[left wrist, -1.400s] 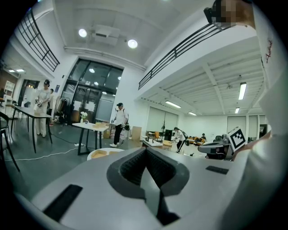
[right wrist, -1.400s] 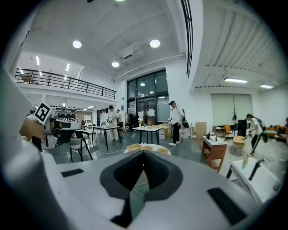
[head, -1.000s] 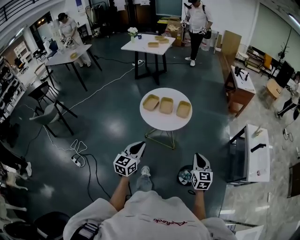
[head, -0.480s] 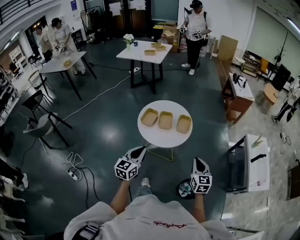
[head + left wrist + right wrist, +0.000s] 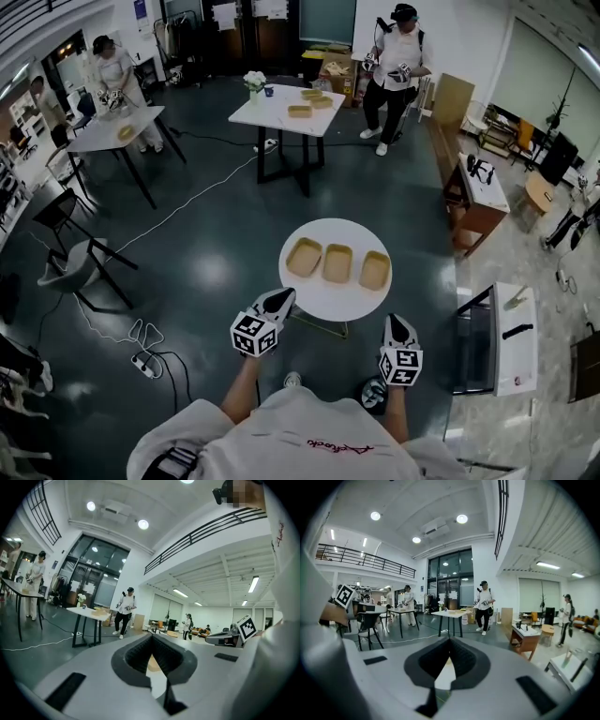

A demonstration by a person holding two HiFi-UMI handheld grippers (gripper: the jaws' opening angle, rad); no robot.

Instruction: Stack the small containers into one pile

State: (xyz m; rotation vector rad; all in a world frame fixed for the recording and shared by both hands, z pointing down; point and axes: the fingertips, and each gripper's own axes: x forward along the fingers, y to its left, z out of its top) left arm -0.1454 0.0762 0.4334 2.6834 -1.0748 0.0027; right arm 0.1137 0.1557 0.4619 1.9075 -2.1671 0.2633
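Observation:
Three shallow tan containers stand in a row on a round white table (image 5: 319, 292): the left container (image 5: 304, 257), the middle container (image 5: 337, 263) and the right container (image 5: 374, 270). My left gripper (image 5: 282, 298) is shut and empty, its tip at the table's near left edge. My right gripper (image 5: 393, 324) is shut and empty, just short of the table's near right edge. In the left gripper view a sliver of the table and a tan container (image 5: 153, 663) shows past the closed jaws. The right gripper view shows only the pale table (image 5: 445, 672) past its closed jaws.
A square white table (image 5: 286, 106) with more tan containers and a flower vase stands farther back. People stand at the back by another table (image 5: 117, 131). A chair (image 5: 75, 267) is left, a cable and power strip (image 5: 141, 361) lie on the floor, and benches (image 5: 497, 328) are right.
I have walked toward the round table, which now sits lower and closer in the head view. Both grippers came forward to its near edge, still shut.

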